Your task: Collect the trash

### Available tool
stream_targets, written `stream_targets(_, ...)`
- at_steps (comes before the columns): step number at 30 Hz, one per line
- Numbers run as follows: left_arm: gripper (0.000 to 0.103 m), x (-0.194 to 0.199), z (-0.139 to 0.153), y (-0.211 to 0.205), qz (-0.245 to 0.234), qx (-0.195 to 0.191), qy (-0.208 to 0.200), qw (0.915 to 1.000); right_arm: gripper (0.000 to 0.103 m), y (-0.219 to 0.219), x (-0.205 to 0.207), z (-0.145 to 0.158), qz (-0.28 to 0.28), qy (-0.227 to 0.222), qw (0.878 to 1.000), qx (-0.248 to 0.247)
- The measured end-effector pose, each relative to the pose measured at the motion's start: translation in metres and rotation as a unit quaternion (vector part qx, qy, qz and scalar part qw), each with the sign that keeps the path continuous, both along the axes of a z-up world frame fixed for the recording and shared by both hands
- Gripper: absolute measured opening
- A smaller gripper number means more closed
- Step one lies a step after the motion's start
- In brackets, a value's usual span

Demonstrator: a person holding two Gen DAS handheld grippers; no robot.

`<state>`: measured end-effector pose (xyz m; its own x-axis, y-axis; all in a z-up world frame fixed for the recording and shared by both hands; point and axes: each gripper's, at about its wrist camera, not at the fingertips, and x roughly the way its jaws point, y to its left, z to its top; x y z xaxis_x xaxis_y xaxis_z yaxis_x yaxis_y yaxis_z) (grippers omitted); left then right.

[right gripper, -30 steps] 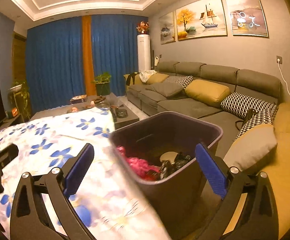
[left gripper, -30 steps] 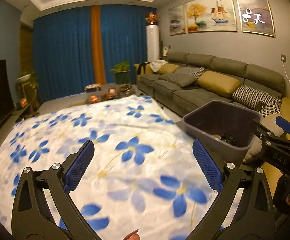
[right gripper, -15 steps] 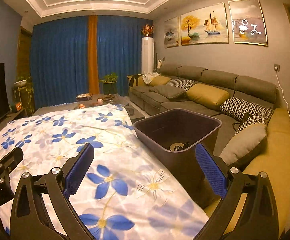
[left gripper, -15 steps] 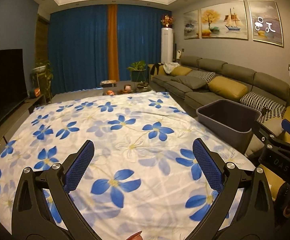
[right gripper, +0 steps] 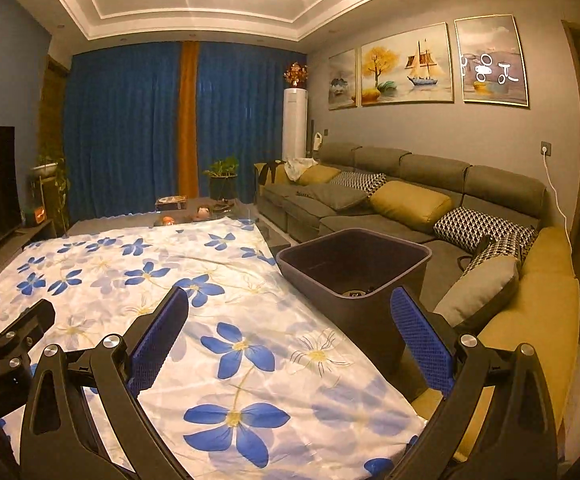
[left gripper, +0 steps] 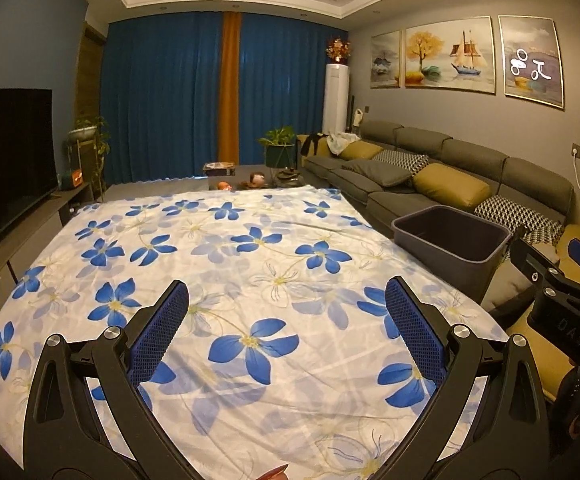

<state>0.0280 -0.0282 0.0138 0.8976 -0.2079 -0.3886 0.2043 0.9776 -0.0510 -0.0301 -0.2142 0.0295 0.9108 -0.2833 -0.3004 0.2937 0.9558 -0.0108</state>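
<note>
both tongs released, jaws spread wide, nothing held: left gripper (left gripper: 286, 308) and right gripper (right gripper: 290, 312) hang above the white cloth w/ blue flower print (left gripper: 218, 264) that covers the table. landmark = dark grey plastic bin w/ rolled rim (right gripper: 353, 264). it stands just off the cloth's right edge, btwn the table and the grey sofa w/ mustard cushions (right gripper: 409, 200).

no loose trash shows on the cloth in either view. the only bits visible lie at the bin's bottom: a small round pale item and smth dark beside it (right gripper: 355, 293), too small to id. so judging from that, collecting looks mostly or fully done.

handling, as a guess: scraps like that are light, soft, crumply; pinch mid-body w/ light squeeze, no fragility worry. the bin itself looks stiff, smooth-walled, prob. light when near empty; walls too slick and wide for the pads, so take it at the rim lip on the near side, one jaw inside, one outside. cloth is thin & loose, wrinkles near the bin, could drag if snagged.
</note>
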Motion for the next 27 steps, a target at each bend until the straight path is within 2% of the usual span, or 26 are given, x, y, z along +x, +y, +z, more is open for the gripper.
stream_targets(27,0.097,-0.0053,0.0019,0.0065,-0.002,-0.009,-0.003,1.0,0.097,0.0106,-0.0039,0.0036,0.003,-0.009,1.0,-0.005)
